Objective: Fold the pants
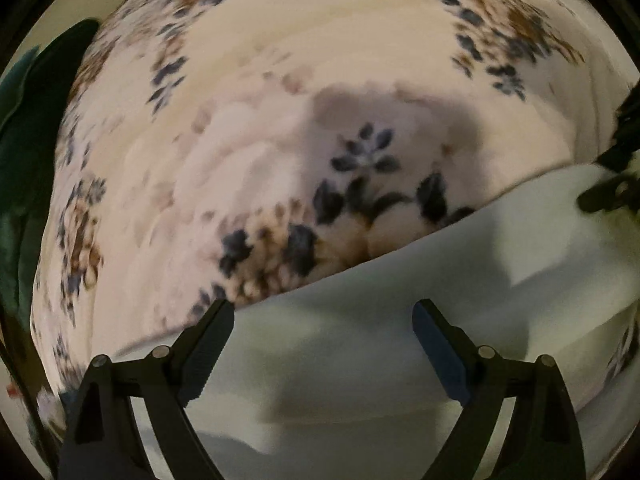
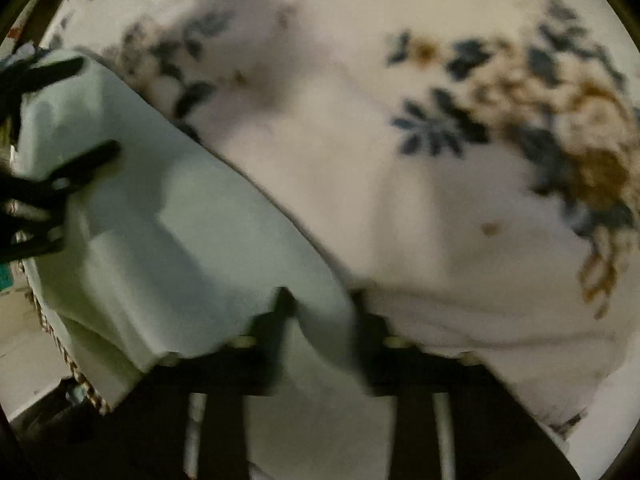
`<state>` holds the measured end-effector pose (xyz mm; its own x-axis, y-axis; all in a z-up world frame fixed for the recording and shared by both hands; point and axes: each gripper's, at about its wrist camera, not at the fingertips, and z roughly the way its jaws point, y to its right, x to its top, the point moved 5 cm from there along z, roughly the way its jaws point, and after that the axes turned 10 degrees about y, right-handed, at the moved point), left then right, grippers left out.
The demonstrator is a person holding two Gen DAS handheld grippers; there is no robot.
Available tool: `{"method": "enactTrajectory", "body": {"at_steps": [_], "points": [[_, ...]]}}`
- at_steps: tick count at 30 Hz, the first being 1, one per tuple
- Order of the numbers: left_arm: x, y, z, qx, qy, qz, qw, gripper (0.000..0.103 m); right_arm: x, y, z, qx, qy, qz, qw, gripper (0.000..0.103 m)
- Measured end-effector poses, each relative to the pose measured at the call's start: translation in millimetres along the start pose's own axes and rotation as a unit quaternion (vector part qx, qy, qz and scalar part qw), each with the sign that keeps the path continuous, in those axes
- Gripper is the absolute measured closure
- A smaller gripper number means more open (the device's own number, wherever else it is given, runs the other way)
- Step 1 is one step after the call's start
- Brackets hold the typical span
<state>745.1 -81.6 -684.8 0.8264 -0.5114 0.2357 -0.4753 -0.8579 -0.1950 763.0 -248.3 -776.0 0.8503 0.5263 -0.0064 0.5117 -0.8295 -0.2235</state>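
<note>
Floral bedspread [image 1: 280,80]; pants [image 2: 168,208] between right hand-held gripper [image 2: 320,304]

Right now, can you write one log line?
pants: pale, on flowery bedspread | left gripper: open over pants | right gripper: pinching pants

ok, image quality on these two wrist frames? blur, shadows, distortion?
Left wrist: dim, warm light; floral bedspread motion-smeared, the left tool sharper; a soft shadow falls across the pale pants; strong fisheye bulge, black corners. Right wrist: blurrier throughout, the right tool smeared where it pinches the pants; a broad shadow on the bedspread at upper left.
</note>
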Motion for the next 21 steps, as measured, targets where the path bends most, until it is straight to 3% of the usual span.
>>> {"method": "enactTrajectory", "body": {"at_steps": [8,11,13,15,17,18,21], "points": [[14.8,14.9,1.8,-0.058,-0.008,0.087,0.9945,0.012,-43.0,-30.0,-76.8,0.005,0.127,-0.023,0.992,0.090],[22.3,26.6,3.3,-0.087,-0.014,0.119,0.9890,0.012,-51.3,-37.1,-94.8,0.000,0.151,-0.034,0.988,0.091],[27.5,34.9,3.9,-0.133,-0.018,0.126,0.9830,0.015,-43.9,-37.7,-95.6,-0.011,0.157,-0.044,0.987,0.091],[37.4,45.2,2.8,-0.165,-0.023,0.127,0.9779,0.050,-47.4,-33.9,-101.6,-0.016,0.158,-0.051,0.986,0.091],[41.9,57.8,-1.3,-0.206,-0.033,0.123,0.9702,0.075,-45.4,-36.0,-104.1,-0.021,0.160,-0.052,0.985,0.091],[42.7,62.3,-2.3,-0.209,-0.033,0.127,0.9689,0.083,-45.8,-34.4,-106.7,-0.023,0.161,-0.049,0.985,0.091],[42.3,75.3,-5.1,-0.206,-0.023,0.130,0.9696,0.092,-45.6,-33.5,-105.9,-0.029,0.161,-0.044,0.986,0.091]]}}
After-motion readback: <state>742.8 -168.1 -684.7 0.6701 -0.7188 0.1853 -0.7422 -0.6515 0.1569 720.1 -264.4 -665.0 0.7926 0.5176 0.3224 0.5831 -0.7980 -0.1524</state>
